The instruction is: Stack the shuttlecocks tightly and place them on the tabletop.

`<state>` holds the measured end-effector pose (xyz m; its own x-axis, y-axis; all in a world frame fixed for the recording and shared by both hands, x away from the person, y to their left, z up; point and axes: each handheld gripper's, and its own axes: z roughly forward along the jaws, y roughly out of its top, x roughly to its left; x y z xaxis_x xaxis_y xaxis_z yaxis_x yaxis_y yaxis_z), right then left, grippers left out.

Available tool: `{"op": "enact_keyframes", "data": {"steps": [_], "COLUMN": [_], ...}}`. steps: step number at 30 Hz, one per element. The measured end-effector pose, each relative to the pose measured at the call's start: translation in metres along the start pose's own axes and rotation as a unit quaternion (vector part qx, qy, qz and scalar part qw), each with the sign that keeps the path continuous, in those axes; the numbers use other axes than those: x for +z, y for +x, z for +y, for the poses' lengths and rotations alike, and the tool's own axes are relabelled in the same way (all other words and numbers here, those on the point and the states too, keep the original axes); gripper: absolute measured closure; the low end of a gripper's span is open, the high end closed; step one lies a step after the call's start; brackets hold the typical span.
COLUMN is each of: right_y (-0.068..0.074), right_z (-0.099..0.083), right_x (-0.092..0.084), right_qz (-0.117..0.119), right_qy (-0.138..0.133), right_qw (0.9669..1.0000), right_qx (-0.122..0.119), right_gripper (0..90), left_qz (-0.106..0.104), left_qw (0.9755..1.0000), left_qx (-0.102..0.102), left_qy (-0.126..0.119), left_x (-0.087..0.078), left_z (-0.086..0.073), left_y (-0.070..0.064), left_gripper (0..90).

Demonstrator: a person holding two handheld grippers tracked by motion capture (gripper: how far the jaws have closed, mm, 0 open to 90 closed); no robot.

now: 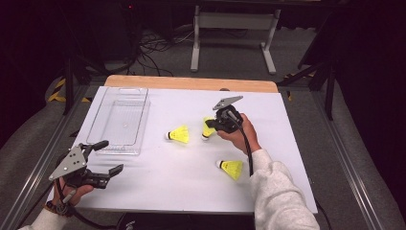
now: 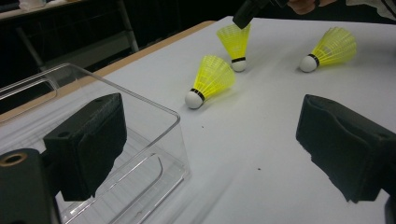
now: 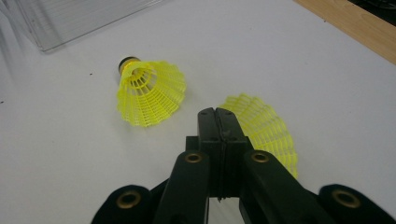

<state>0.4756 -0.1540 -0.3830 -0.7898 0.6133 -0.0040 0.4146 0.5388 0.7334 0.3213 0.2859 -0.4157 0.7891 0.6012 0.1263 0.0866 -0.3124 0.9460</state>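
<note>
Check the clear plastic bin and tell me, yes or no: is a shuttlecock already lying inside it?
No. In the high view the clear plastic bin holds nothing, and all three yellow shuttlecocks lie on the white table.

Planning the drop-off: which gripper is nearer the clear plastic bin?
Left. The left gripper hovers just off the clear plastic bin's near end, jaws open. The right gripper is farther off, jaws shut at a yellow shuttlecock mid-table.

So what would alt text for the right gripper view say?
The right tool, black jaws pressed together, grips the rim of a yellow shuttlecock on a white table. A second shuttlecock lies to its left, near a clear tray.
</note>
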Motion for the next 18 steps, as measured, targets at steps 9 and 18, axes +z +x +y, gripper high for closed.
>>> {"op": "enact_keyframes", "data": {"steps": [9,18], "right_y": [-0.010,-0.014], "right_z": [-0.031,-0.065], "right_x": [-0.018,-0.020], "right_qz": [-0.004,-0.001], "right_qy": [-0.014,0.003], "right_qw": [0.9989,0.9981], "right_qx": [0.044,0.061], "right_gripper": [89.4,87.7], "left_qz": [-0.004,-0.009], "left_qw": [1.0000,0.9999], "left_qx": [0.005,0.012], "left_qy": [0.003,0.006], "left_x": [0.002,0.006], "left_z": [0.001,0.002], "left_y": [-0.002,-0.004], "left_gripper": [8.9,8.3]}}
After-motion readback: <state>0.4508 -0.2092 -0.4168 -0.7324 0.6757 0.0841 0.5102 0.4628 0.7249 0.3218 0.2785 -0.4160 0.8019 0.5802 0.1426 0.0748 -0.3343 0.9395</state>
